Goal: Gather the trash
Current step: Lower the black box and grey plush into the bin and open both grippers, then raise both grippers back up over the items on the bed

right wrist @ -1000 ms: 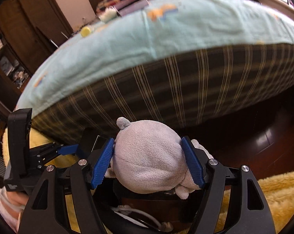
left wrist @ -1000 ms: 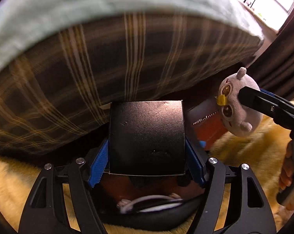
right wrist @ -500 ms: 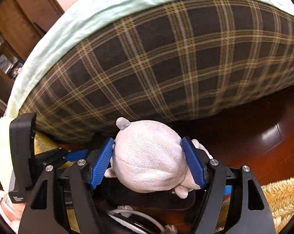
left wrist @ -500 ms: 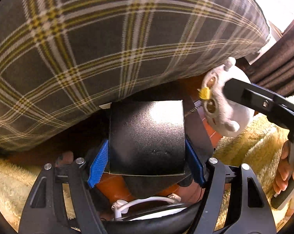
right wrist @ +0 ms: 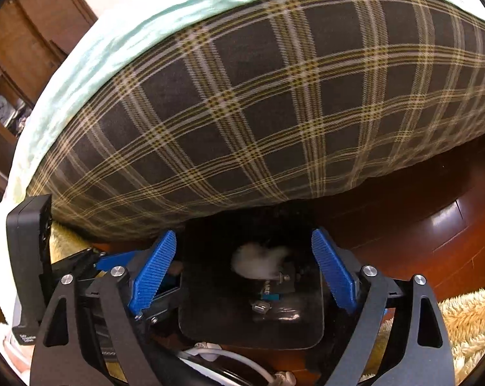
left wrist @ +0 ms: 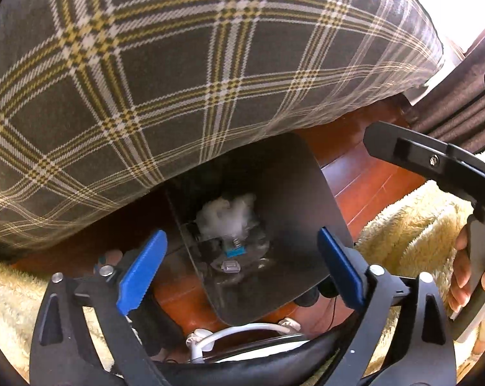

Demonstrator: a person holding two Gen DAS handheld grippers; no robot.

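Note:
A black bin [left wrist: 290,212] stands on the floor below both grippers, its mouth showing. Inside it lies the white plush toy [left wrist: 226,215], blurred, above small blue and clear scraps [left wrist: 234,252]. My left gripper [left wrist: 241,270] hangs over the bin with its jaws opening; the blue pads [left wrist: 142,268] stand clear of the bin's walls. My right gripper [right wrist: 242,273] is also opening, with nothing between its pads; the plush toy [right wrist: 258,260] sits loose in the bin [right wrist: 210,305] beneath it. In the left wrist view the right gripper [left wrist: 429,160] reaches in from the right, with a hand [left wrist: 467,276] on its handle.
A plaid bed side [left wrist: 178,80] under a pale green sheet [right wrist: 120,32] overhangs the bin. Red-brown wooden floor [right wrist: 419,231] lies to the right, a yellow shaggy rug [left wrist: 413,225] in front. A white cable [left wrist: 242,329] runs below the bin. Dark curtains [left wrist: 461,122] hang at far right.
Both grippers have opened. The plush toy left the right gripper's pads and now lies in the bin. The left gripper let go of the black panel, and the bin's inside shows.

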